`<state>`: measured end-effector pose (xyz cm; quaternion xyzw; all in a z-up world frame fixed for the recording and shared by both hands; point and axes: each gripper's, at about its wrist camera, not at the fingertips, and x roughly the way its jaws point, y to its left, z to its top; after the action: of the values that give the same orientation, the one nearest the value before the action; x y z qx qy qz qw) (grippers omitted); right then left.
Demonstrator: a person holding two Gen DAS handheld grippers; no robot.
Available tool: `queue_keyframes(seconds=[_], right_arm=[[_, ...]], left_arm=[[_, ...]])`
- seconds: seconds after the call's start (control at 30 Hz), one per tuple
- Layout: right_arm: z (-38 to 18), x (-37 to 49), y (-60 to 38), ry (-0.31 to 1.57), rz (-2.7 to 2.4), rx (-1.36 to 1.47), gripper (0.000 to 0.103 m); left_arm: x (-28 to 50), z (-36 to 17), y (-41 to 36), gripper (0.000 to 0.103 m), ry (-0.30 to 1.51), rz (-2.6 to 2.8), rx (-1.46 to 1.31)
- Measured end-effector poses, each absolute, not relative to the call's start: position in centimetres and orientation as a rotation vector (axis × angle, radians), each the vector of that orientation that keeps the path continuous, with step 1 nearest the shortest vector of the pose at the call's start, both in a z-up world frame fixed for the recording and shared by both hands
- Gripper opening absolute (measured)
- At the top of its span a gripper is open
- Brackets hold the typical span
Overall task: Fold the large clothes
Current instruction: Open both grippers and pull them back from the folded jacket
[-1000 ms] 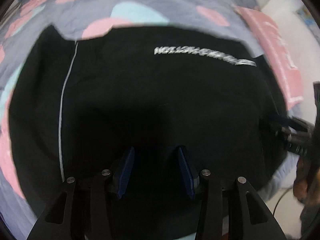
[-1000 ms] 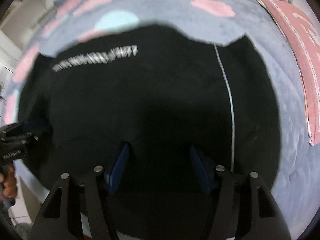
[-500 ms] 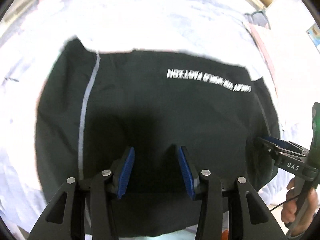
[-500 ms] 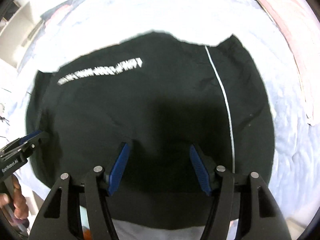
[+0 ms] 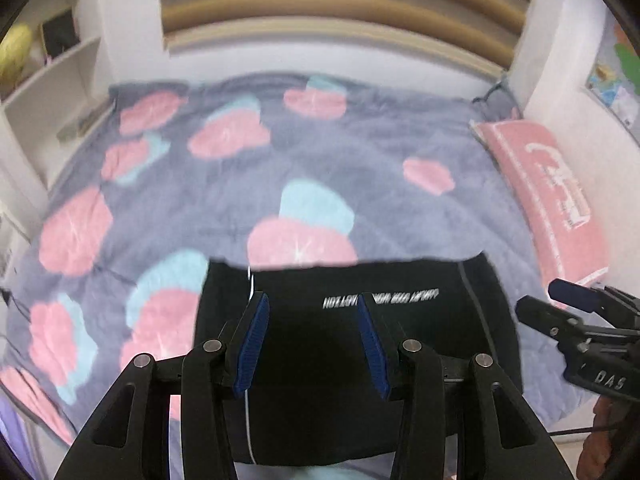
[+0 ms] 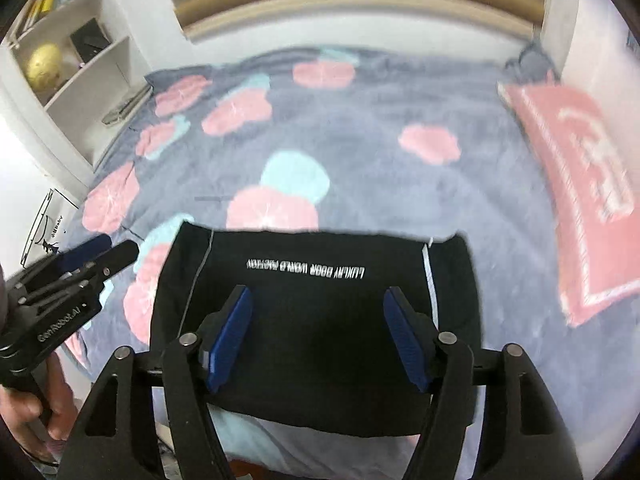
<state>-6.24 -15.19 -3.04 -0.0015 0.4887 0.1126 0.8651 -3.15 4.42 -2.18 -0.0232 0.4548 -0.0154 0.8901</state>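
A black garment point(image 5: 420, 344) with white side stripes and a line of white lettering lies folded into a rectangle at the near edge of the bed; it also shows in the right wrist view point(image 6: 320, 320). My left gripper point(image 5: 312, 344) is open and empty, held above the garment's near part. My right gripper point(image 6: 316, 340) is open and empty, also above it. Each gripper shows at the side of the other's view: the right one point(image 5: 576, 320), the left one point(image 6: 80, 264).
The bed carries a grey-blue blanket point(image 5: 340, 160) with pink and light-blue blotches. A pink pillow point(image 5: 556, 200) lies along the right wall. White shelves point(image 6: 80, 80) stand at the left. A wooden headboard point(image 5: 340, 12) is at the far end.
Both grippers have pulled up and back from close over the garment. The view now takes in the whole bed. Both stay open and empty.
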Motion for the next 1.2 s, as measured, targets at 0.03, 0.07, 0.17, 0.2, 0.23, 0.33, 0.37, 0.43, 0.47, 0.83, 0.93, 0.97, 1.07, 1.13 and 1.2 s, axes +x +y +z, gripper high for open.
queue_keyframes(seconds=[0.03,0.07,0.17,0.2,0.23,0.33,0.37,0.43,0.47,0.83,0.93,0.97,1.07,1.13,1.2], right_arm=[[-1.8,-6.3,-15.0,1.0,0.232,-0.014,0.073],[-0.7,-6.6,-14.8,0.975,0.227,-0.025,0.073],[1.3,-6.7,-14.4,0.928,0.207,-0.043,0.073],[1.8,-6.7,-14.4,0.92,0.205,-0.046,0.073],[2.3,-6.9,-14.3,0.908,0.199,-0.051,0.074],[2.8,-7.0,-14.3,0.894,0.177,-0.058,0.076],[2.8,-7.1,-14.4,0.893,0.17,-0.057,0.077],[2.5,-7.0,-14.5,0.895,0.157,-0.057,0.083],[2.2,-7.0,-14.5,0.9,0.146,-0.058,0.083],[-2.1,-5.8,-15.2,0.995,0.105,-0.041,0.083],[-2.6,-5.5,-15.3,1.011,0.101,-0.037,0.083],[-2.8,-5.4,-15.4,1.018,0.099,-0.034,0.083],[-3.2,-5.3,-15.5,1.03,0.097,-0.022,0.083],[-3.3,-5.3,-15.4,1.035,0.097,-0.018,0.083],[-3.4,-5.2,-15.3,1.038,0.097,-0.018,0.083]], left_arm=[[-3.2,-0.8,4.0,0.048,0.913,-0.028,-0.037],[-3.5,0.7,3.8,0.055,0.879,-0.022,-0.023],[-3.9,3.5,3.0,0.07,0.799,0.01,0.009],[-4.1,4.1,2.8,0.07,0.782,0.017,0.01],[-4.4,4.8,2.7,0.07,0.765,0.018,0.005],[-4.7,5.8,2.4,0.07,0.753,0.007,-0.006],[-4.7,5.9,2.3,0.071,0.751,0.013,0.0],[-4.6,5.7,1.8,0.071,0.754,0.038,0.021],[-4.4,5.4,1.5,0.072,0.763,0.05,0.033],[-2.8,1.7,-0.3,0.072,0.875,0.119,0.133],[-2.4,1.1,-0.5,0.072,0.886,0.158,0.161],[-2.3,0.9,-0.6,0.072,0.892,0.163,0.166],[-2.0,0.5,-0.4,0.072,0.919,0.147,0.15],[-1.8,0.3,-0.1,0.072,0.928,0.15,0.145],[-1.8,0.2,0.0,0.072,0.927,0.156,0.149]])
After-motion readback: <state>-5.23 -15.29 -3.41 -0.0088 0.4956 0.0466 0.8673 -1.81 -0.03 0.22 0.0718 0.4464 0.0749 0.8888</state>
